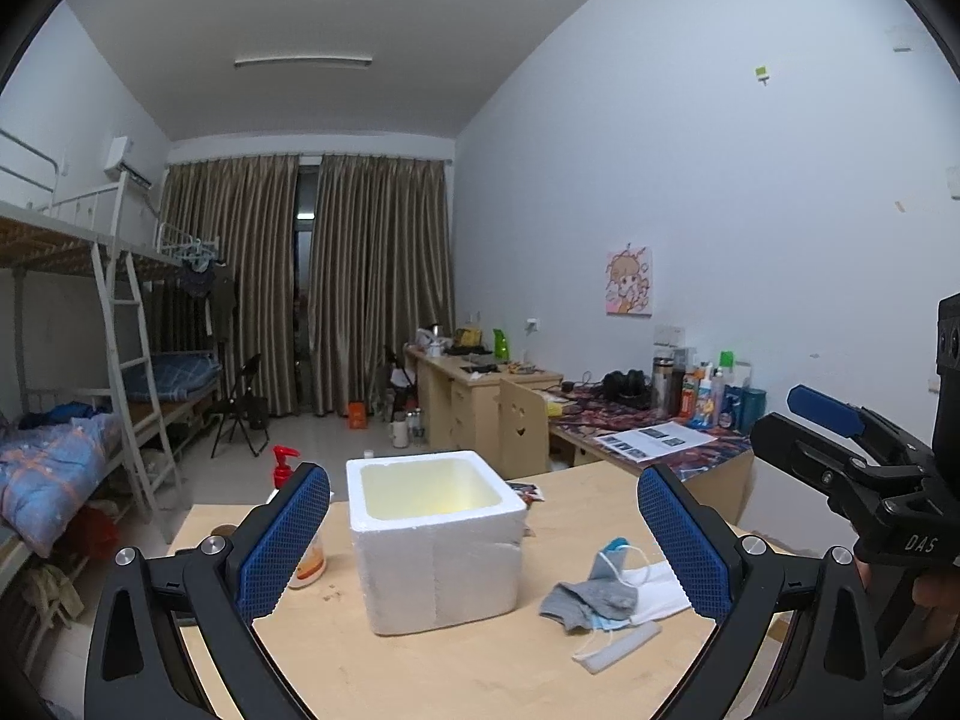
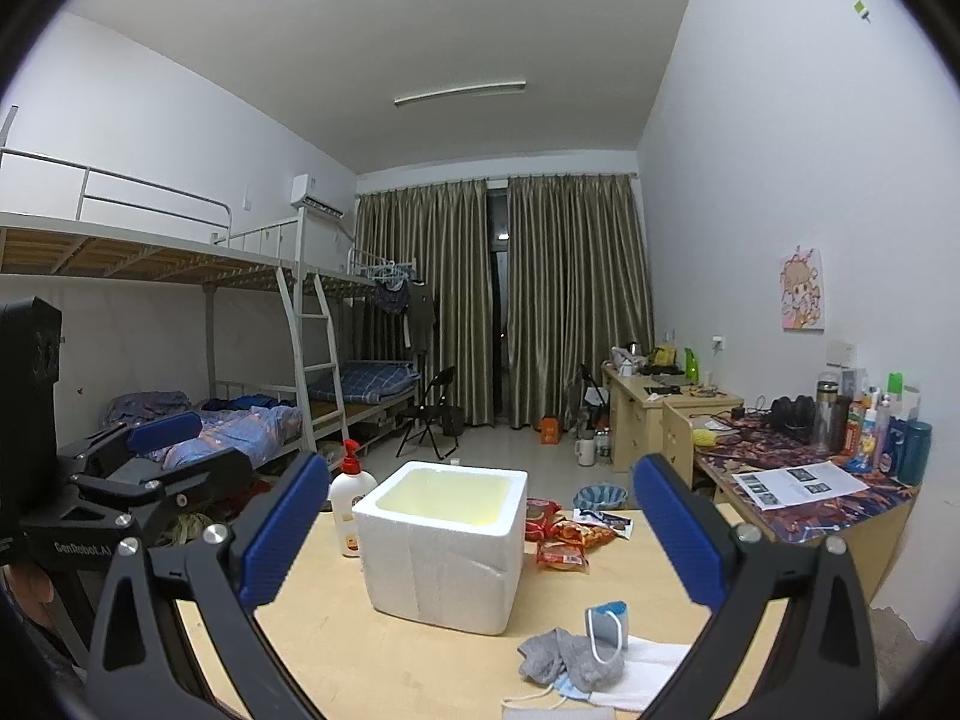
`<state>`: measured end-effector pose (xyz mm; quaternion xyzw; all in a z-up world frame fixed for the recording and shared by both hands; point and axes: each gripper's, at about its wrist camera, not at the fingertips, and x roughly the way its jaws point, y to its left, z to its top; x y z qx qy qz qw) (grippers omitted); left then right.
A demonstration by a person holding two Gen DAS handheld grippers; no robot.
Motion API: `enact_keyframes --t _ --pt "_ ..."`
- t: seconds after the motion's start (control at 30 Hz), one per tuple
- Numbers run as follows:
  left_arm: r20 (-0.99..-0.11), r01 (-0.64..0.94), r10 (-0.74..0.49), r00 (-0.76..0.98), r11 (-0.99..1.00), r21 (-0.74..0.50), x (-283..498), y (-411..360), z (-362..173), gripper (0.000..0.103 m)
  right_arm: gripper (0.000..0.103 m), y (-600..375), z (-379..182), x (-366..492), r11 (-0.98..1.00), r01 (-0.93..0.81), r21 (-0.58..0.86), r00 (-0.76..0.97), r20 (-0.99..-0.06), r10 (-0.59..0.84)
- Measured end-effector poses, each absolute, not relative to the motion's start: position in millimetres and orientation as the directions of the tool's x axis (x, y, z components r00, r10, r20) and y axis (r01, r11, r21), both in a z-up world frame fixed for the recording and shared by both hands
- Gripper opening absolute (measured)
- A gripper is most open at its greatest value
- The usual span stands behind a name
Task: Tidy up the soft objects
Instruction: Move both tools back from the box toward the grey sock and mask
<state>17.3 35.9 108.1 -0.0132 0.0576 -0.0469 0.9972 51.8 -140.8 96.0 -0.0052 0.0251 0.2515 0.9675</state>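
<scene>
1. Above the near edge of the pale wooden table, the left gripper hangs with its blue-padded fingers spread wide and nothing between them.
2. The right gripper is released in the same way, its blue pads far apart and empty. In the left wrist view it shows at the right edge, beside the left one.
3. Just ahead of both sits the white square foam box, open at the top. Its yellowish inside looks bare, though the bottom is not fully visible.
4. To the right of the box, near but not touching it, lies the heap of soft things:
   - a crumpled grey sock;
   - a white folded cloth beneath and beside the sock;
   - a light-blue face mask with white ear loops, partly under the sock;
   - a small blue-and-white rolled piece standing at the back of the heap; what it is I cannot tell.
5. Further out, a white pump bottle with a red top stands left of the box, and red snack packets lie behind it on the right.
6. As I judge it, the task is barely begun: every soft item is on the table and none is in the box. All of the heap is left to lift across, and the right gripper is nearer to it.
</scene>
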Motion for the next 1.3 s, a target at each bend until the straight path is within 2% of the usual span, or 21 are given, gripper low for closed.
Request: enact_keyframes --t 0.43,0.9,1.3 --pt "-0.103 0.152 -0.156 0.982 0.988 -0.040 -24 19 97 0.103 0.103 -158 79 4 0.897 -0.442 -0.010 0.897 -0.028 0.441" --pt "-0.113 0.207 -0.213 0.971 0.976 -0.063 -29 4 63 0.103 0.103 -175 50 -12 0.917 -0.400 0.009 0.916 -0.041 0.400" --pt "-0.217 0.258 -0.267 0.939 0.964 -0.067 12 -9 29 0.103 0.103 -184 18 11 0.933 -0.359 0.026 0.925 -0.125 0.359"
